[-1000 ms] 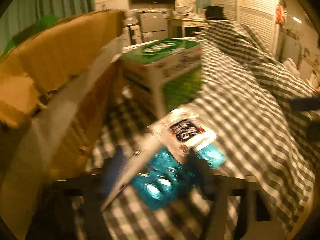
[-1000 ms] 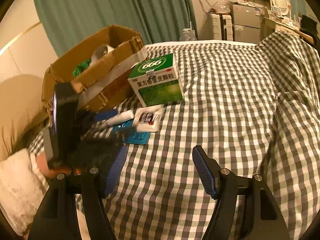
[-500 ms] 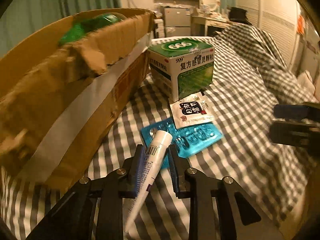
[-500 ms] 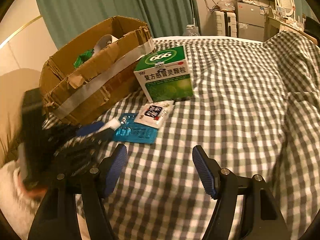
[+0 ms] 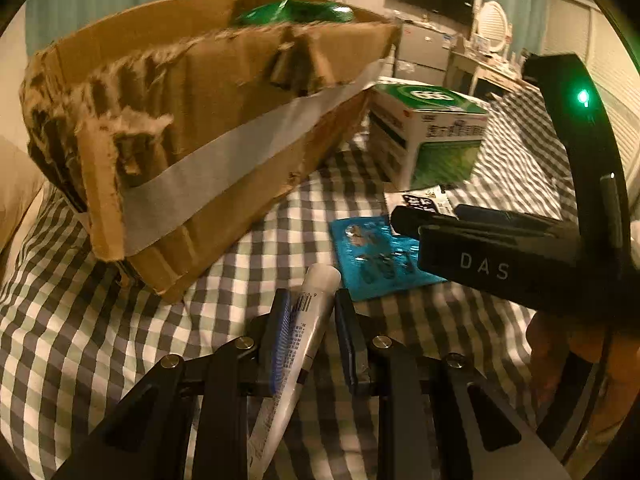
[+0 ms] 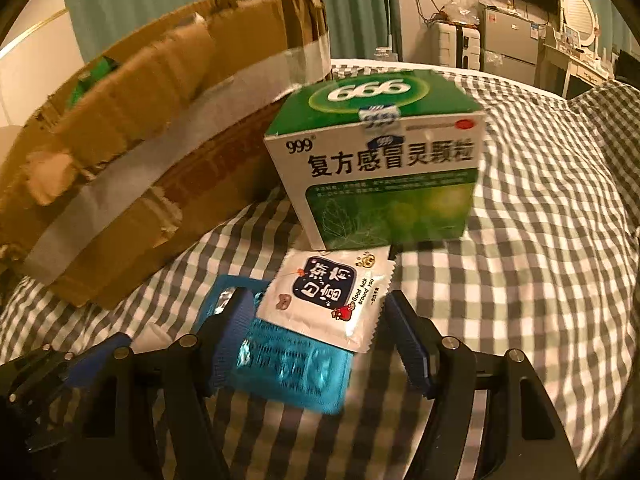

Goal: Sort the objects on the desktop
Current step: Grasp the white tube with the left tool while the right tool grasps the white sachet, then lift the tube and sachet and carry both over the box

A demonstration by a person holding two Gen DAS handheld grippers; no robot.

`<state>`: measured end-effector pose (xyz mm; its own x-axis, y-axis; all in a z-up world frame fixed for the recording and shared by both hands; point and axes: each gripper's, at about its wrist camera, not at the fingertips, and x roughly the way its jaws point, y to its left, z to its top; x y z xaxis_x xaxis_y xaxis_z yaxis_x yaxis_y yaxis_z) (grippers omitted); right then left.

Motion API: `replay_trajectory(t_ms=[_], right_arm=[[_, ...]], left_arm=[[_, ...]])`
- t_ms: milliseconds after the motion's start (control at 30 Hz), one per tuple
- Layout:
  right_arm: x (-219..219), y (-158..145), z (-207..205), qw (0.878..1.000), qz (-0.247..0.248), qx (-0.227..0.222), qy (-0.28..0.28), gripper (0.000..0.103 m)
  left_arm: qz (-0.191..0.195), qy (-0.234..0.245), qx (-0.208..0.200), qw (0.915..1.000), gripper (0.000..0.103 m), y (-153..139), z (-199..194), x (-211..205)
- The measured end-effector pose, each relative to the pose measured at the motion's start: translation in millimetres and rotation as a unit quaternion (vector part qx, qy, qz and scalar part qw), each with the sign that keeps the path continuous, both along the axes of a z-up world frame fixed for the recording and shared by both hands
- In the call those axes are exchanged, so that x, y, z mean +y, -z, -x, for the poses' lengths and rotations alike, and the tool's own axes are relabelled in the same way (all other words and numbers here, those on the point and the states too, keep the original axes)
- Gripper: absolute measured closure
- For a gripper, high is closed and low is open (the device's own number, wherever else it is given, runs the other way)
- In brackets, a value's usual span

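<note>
My left gripper (image 5: 310,312) is shut on a white ointment tube (image 5: 304,328), held just above the checked bedcover. My right gripper (image 6: 320,316) is open, its fingers on either side of a white sachet (image 6: 332,300) that lies on a blue blister pack (image 6: 288,364). The blister pack (image 5: 380,260) and sachet (image 5: 420,202) also show in the left wrist view, partly hidden by the right gripper's body (image 5: 500,256). A green and white medicine box (image 6: 380,160) stands behind the sachet.
A torn cardboard box (image 5: 200,128) with grey tape sits on the left; something green lies inside it (image 5: 296,10). It also shows in the right wrist view (image 6: 140,152). Checked bedcover (image 6: 552,240) spreads to the right. Room furniture stands far behind.
My right gripper has moved forward and down until its open fingers flank the sachet and blister pack. My left gripper closed on the tube and has drawn it back slightly.
</note>
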<state>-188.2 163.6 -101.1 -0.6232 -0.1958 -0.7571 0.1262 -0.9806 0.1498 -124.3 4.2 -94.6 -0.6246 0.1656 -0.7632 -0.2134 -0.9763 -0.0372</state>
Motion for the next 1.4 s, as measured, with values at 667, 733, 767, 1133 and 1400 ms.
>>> replay_trajectory(t_ms=[667,733,767,1133,1400], right_arm=[[19.7,-33.5,-59.0,1.0,0.011,0.017,-0.019,0.061],[20.6,-38.6,-67.8,0.999,0.021,0.017,-0.022,0.061],[20.2,-41.0,-73.2,0.999,0.022,0.018,-0.023,0.061],[4.8,-85.6,-138.3,0.996,0.048,0.051,-0.053,0.061],[1.3,-134.9,-145.2,0.992,0.06,0.095,-0.063,0.061]], left_arm=[[-0.041,-0.011,0.006,0.9991,0.081,-3.2,-8.6,-10.5],[-0.045,-0.01,0.013,0.9988,0.081,-7.7,-13.4,-11.6],[-0.05,-0.008,0.017,0.9986,0.081,-11.2,-17.4,-13.0],[-0.105,-0.014,0.043,0.9934,0.082,-52.4,-55.1,-18.8],[-0.098,0.001,0.113,0.9888,0.083,-116.9,-69.7,-17.4]])
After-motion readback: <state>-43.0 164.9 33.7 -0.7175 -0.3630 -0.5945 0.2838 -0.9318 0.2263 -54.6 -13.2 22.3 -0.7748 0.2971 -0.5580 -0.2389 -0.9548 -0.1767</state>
